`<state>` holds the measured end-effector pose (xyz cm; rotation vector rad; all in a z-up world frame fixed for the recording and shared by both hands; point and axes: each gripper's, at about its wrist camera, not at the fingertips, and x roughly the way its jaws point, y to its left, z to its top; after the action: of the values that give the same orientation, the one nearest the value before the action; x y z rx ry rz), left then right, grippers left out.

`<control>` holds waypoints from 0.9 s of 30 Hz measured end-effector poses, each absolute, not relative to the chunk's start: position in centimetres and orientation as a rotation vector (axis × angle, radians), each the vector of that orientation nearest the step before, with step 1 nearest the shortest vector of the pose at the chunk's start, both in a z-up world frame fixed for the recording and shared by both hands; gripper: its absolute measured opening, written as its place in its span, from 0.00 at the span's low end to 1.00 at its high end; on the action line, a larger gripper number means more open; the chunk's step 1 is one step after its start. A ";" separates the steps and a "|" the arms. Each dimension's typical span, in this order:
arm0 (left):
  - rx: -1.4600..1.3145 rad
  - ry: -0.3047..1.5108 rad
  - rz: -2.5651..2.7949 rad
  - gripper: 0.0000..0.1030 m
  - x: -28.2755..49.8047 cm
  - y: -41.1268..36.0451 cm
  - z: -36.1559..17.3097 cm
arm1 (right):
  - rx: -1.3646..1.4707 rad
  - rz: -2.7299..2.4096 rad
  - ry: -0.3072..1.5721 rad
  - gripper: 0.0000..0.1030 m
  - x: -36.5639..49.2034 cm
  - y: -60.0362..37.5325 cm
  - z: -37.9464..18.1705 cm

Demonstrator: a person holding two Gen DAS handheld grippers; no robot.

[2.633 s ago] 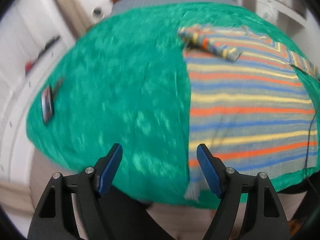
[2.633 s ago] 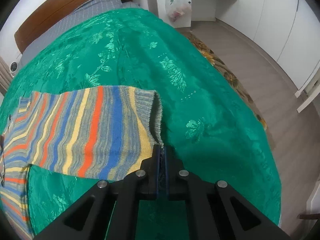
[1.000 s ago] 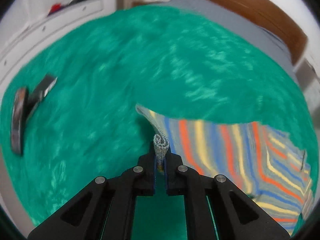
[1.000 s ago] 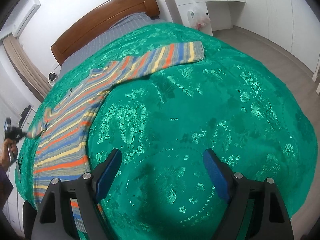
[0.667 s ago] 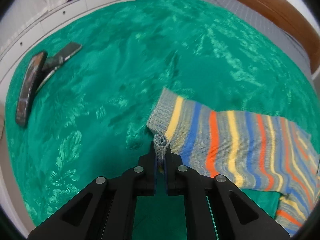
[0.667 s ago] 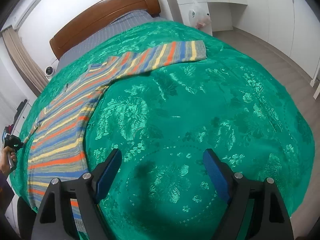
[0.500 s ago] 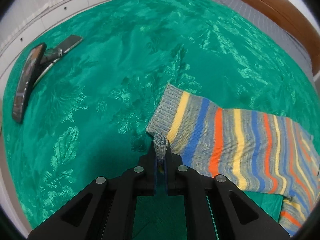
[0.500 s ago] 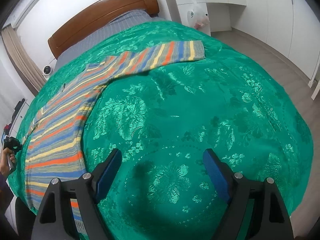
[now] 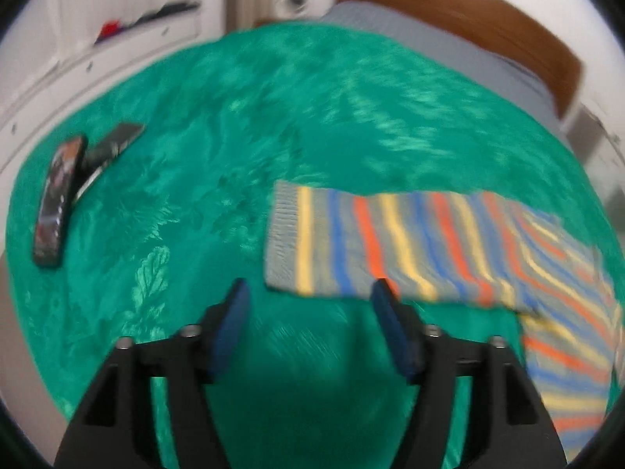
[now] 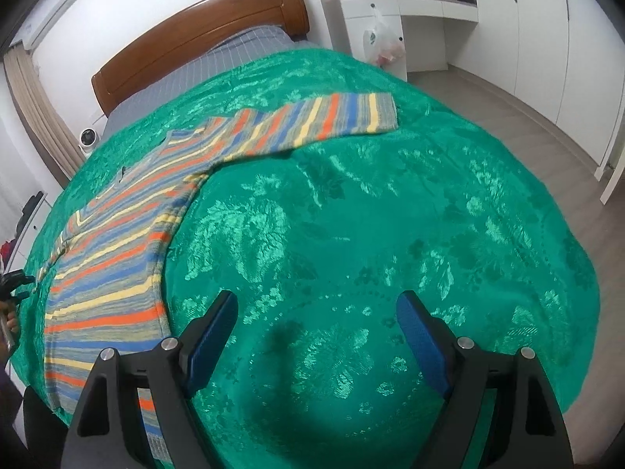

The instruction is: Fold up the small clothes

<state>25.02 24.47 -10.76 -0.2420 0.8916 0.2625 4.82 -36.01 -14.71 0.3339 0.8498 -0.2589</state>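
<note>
A striped knit sweater (image 10: 117, 246), grey with orange, yellow and blue bands, lies flat on the green bedspread (image 10: 351, 234). One sleeve (image 10: 324, 121) stretches out to the far right. The other sleeve (image 9: 375, 242) lies spread out just ahead of my left gripper (image 9: 308, 305), which is open and empty, its right fingertip close to the sleeve's near edge. My right gripper (image 10: 316, 320) is open and empty over bare bedspread, well to the right of the sweater's body.
Two phones (image 9: 58, 199) lie on the bedspread at the left in the left wrist view. A wooden headboard (image 10: 203, 23) and a grey sheet are at the far end. White cabinets (image 10: 390, 27) and wooden floor are on the right.
My left gripper has opened and let go of the sleeve cuff, then drawn back a little. The sleeve now lies flat. My right gripper stays open and almost still.
</note>
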 end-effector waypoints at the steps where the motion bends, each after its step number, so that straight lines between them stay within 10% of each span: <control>1: -0.222 0.881 0.228 0.77 24.1 23.6 -10.4 | 0.331 -0.262 0.845 0.80 4.9 -36.0 -14.6; 15: 0.004 0.905 0.138 1.00 23.7 15.6 -16.7 | 0.147 -0.292 0.742 0.83 12.8 -36.3 -15.1; 27: -0.031 0.828 0.108 0.99 22.8 16.0 -17.8 | 0.168 -0.249 0.814 1.00 14.5 -37.6 -20.8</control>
<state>22.80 16.03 -17.78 -0.0314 0.8277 0.1082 14.53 -37.59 -20.76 0.1680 0.8141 -0.2488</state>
